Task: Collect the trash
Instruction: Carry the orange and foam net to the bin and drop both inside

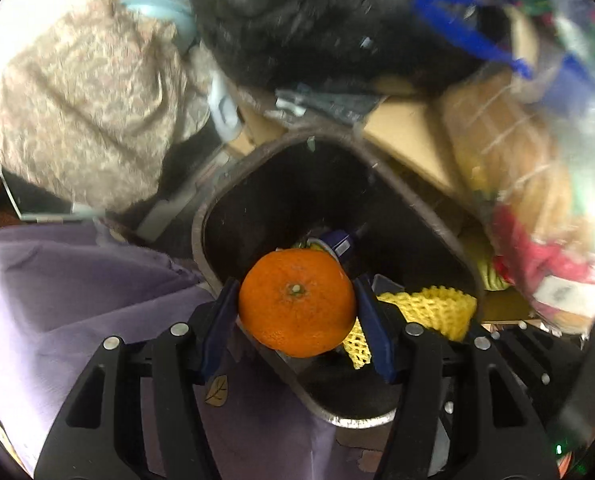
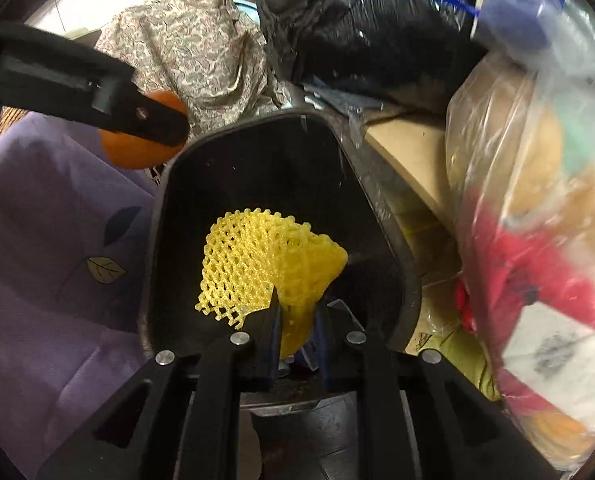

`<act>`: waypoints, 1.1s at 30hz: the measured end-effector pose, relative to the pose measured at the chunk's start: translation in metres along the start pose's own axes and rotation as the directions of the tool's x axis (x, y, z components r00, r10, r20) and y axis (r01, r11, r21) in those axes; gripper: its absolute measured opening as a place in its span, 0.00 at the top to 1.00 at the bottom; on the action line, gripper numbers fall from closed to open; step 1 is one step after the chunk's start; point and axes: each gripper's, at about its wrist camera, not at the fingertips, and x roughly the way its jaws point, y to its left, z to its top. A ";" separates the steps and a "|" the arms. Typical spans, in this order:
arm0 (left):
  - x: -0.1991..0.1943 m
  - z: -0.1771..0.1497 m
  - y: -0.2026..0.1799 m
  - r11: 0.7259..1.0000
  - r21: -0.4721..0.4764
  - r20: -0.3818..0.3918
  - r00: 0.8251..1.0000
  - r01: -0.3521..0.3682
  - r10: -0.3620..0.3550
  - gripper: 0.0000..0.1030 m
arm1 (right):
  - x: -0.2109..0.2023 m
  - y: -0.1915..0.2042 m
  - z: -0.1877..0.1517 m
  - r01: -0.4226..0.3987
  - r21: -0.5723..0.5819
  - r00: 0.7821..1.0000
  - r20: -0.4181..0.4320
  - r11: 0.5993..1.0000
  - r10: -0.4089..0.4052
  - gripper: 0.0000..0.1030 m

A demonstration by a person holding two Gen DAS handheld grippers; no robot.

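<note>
Hovering over trash bin [image 2: 257,168], right gripper [image 2: 297,320] pinched foam fruit net [image 2: 265,256] for dropping; left gripper [image 1: 297,300] clamped mandarin [image 1: 297,302] at bin's 10 o'clock rim.

Count by kind:
- Orange [image 1: 297,302]: one, between the left jaws.
- Foam net [image 2: 265,264]: one, between the right jaws.
- Bin [image 2: 257,152]: one, ahead of both jaws.
- Black bag [image 2: 361,32]: one, beyond the bin.
- Clear bag [image 2: 537,200]: one, right of the jaws.

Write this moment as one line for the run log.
left gripper: shut on orange | right gripper: shut on yellow foam net | both above open black bin | nothing released yet
</note>
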 end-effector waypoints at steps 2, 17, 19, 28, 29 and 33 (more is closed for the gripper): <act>0.017 0.002 -0.002 1.000 0.005 -0.025 1.000 -0.019 0.019 0.43 | 0.007 -0.001 0.000 0.000 -0.002 1.000 -0.011 1.000 0.000 0.85; 0.068 0.006 0.002 0.995 -0.030 -0.121 0.988 -0.096 0.092 0.33 | 0.026 0.013 0.000 0.045 -0.100 0.999 -0.022 0.994 -0.047 0.55; 0.063 0.007 0.005 0.994 -0.044 -0.105 0.990 -0.099 0.094 0.23 | 0.021 0.012 -0.001 0.042 -0.085 0.999 -0.018 0.995 -0.044 0.54; 0.011 0.005 0.011 0.996 -0.091 -0.007 1.000 -0.001 0.001 0.20 | -0.027 0.009 0.000 0.038 -0.024 0.998 0.060 0.999 -0.036 0.49; 0.003 0.004 0.011 0.996 -0.094 0.012 1.000 0.006 -0.004 0.19 | -0.032 0.008 -0.001 0.034 -0.017 0.997 0.065 0.999 -0.033 0.49; -0.045 -0.010 0.022 0.994 -0.103 0.121 0.992 0.038 -0.025 0.18 | -0.060 0.012 -0.005 0.029 0.000 0.995 0.101 1.000 -0.028 0.49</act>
